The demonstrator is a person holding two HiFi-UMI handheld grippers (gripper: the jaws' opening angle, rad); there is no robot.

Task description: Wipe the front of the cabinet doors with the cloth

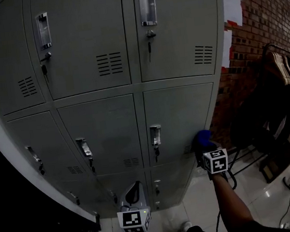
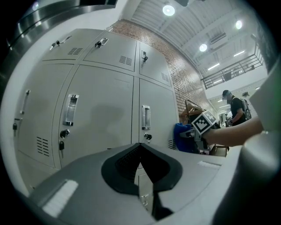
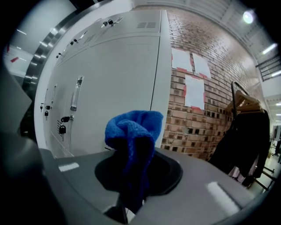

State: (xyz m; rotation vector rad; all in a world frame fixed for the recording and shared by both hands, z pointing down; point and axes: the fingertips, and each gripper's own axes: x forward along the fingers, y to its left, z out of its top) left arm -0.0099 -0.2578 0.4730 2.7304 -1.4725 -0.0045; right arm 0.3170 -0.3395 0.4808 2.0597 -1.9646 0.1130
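Observation:
The grey locker cabinet point(image 1: 93, 35) fills the head view, each door with a handle, a key lock and a vent. My right gripper point(image 1: 205, 146) is shut on a bunched blue cloth point(image 1: 204, 136) at the right edge of the middle-row door point(image 1: 179, 114), near its vent. I cannot tell whether the cloth touches the door. In the right gripper view the cloth point(image 3: 131, 132) bulges up from between the jaws, the cabinet point(image 3: 118, 79) just beyond it. My left gripper point(image 1: 134, 188) hangs low before the bottom doors, shut on nothing; its view shows the jaws point(image 2: 140, 169) meeting and the cloth point(image 2: 182, 137) to the right.
A brick wall point(image 1: 257, 4) with paper sheets stands right of the cabinet. A rack of hangers with dark garments point(image 1: 281, 70) and chairs crowd the right side. Pale floor tiles point(image 1: 198, 206) lie below, with cables at the lower right. A person point(image 2: 235, 107) stands far off.

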